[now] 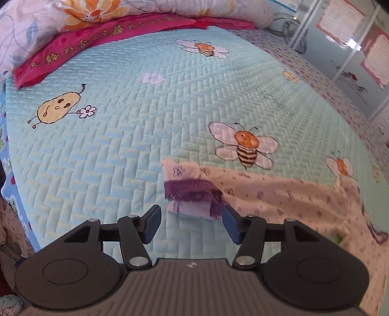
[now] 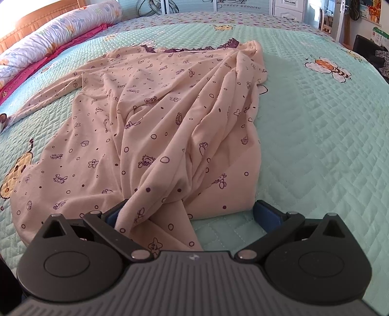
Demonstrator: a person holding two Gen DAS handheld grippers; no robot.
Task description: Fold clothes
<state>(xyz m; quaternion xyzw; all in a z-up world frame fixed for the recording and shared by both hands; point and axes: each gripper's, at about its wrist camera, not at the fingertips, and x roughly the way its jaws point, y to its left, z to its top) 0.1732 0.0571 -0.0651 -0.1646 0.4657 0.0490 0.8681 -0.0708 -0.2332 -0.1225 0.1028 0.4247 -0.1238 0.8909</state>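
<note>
Garment: spread on the quilt, collar at the far end, hem nearest the right gripper.
Sleeve cuff: on the quilt, just ahead of the left gripper, between its parted fingers.
Pillow: along the far edge, behind the garment.

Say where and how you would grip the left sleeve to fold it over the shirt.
Probably the lace cuff of the sleeve: it lies flat at the free end. Bring the open left gripper from the near side, jaws astride the cuff, pinching both layers.
</note>
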